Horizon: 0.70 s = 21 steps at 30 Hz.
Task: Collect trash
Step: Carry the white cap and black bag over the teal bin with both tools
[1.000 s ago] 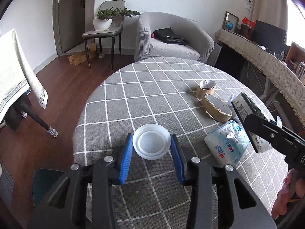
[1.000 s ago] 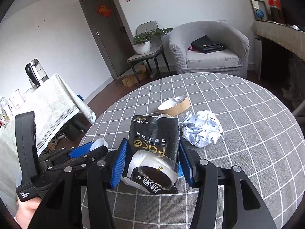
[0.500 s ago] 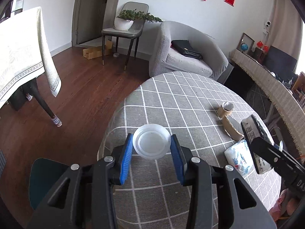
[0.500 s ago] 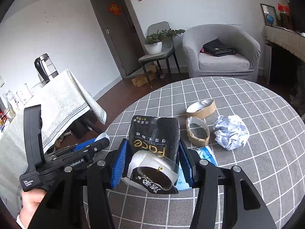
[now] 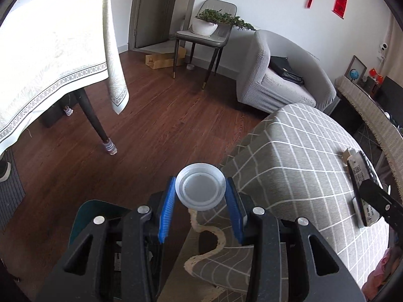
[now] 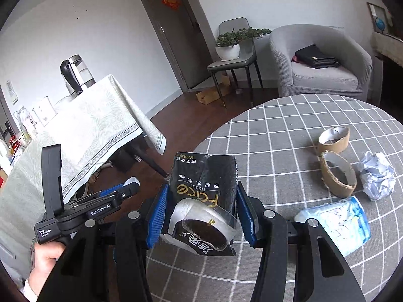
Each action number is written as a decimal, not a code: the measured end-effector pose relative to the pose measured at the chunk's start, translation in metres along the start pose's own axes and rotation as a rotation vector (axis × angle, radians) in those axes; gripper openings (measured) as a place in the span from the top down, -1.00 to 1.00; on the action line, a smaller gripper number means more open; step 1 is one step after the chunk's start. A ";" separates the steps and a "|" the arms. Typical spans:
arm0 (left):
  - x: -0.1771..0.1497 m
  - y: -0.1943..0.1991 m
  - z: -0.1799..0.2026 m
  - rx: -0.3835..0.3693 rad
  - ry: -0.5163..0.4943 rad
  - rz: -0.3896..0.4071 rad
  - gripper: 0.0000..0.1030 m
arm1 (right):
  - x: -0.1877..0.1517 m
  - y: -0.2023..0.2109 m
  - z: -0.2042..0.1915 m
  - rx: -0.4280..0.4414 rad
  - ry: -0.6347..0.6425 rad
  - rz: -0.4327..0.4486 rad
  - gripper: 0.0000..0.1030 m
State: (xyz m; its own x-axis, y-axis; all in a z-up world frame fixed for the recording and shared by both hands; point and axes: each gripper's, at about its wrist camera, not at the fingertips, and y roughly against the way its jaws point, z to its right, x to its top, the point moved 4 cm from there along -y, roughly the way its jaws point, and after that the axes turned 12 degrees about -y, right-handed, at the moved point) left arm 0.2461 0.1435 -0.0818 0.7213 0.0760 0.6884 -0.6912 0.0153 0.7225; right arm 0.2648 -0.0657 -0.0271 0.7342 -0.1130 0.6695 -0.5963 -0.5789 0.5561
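My left gripper (image 5: pixel 201 207) is shut on a clear plastic lid (image 5: pixel 200 189) and holds it past the left edge of the round checked table (image 5: pixel 297 156), above a dark teal bin (image 5: pixel 95 216) on the floor. My right gripper (image 6: pixel 201 214) is shut on a black tissue pack (image 6: pixel 204 191) above the table's near left part. On the table lie two cardboard tape rings (image 6: pixel 338 175), a crumpled paper ball (image 6: pixel 376 175) and a blue-white tissue pack (image 6: pixel 337 220). The left gripper also shows in the right wrist view (image 6: pixel 126 187).
A second table with a white cloth (image 5: pixel 50 58) stands to the left over the wooden floor. A grey armchair (image 5: pixel 282 75) and a chair with a potted plant (image 5: pixel 209 29) stand at the back wall. A person's foot (image 5: pixel 3 172) is at far left.
My left gripper has swung left with the lid, from over the table to beyond its edge above the floor and bin. My right gripper has drifted left, still holding the black pack.
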 end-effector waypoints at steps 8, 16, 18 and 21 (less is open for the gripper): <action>-0.024 -0.003 -0.051 0.065 -0.005 -0.068 0.19 | -0.013 -0.029 -0.046 0.037 0.064 -0.052 -0.01; -0.053 -0.019 -0.091 0.119 -0.010 -0.179 0.19 | -0.030 -0.060 -0.081 0.070 0.084 -0.117 -0.01; -0.059 -0.024 -0.098 0.131 -0.013 -0.203 0.19 | -0.035 -0.066 -0.088 0.077 0.090 -0.133 -0.01; -0.070 -0.030 -0.110 0.137 -0.009 -0.243 0.19 | -0.043 -0.076 -0.098 0.075 0.105 -0.154 -0.01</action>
State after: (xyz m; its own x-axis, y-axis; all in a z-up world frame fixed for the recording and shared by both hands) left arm 0.2114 0.2474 -0.1590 0.8661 0.0783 0.4937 -0.4855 -0.1029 0.8681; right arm 0.2469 0.0623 -0.0501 0.7748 0.0640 0.6290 -0.4505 -0.6421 0.6203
